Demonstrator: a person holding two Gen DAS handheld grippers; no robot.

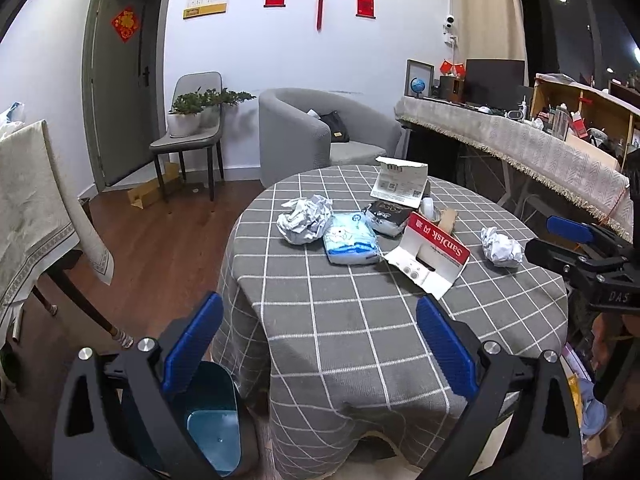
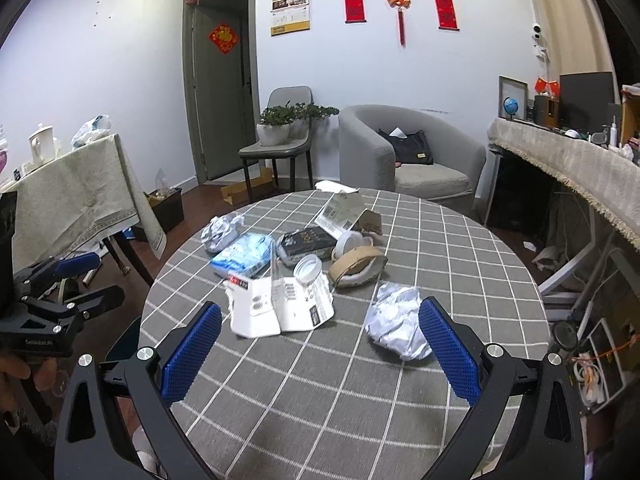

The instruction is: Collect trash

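Note:
Trash lies on a round table with a grey checked cloth. A big crumpled paper ball, a blue tissue pack, a red-and-white SanDisk box, a black pack, a tape roll and a small paper ball are there. My left gripper is open and empty at the table's near edge. My right gripper is open and empty, its right finger beside the small paper ball.
A blue bin stands on the floor under the left gripper, beside the table. A grey armchair, a chair with a plant, a cloth-covered side table and a long counter ring the table.

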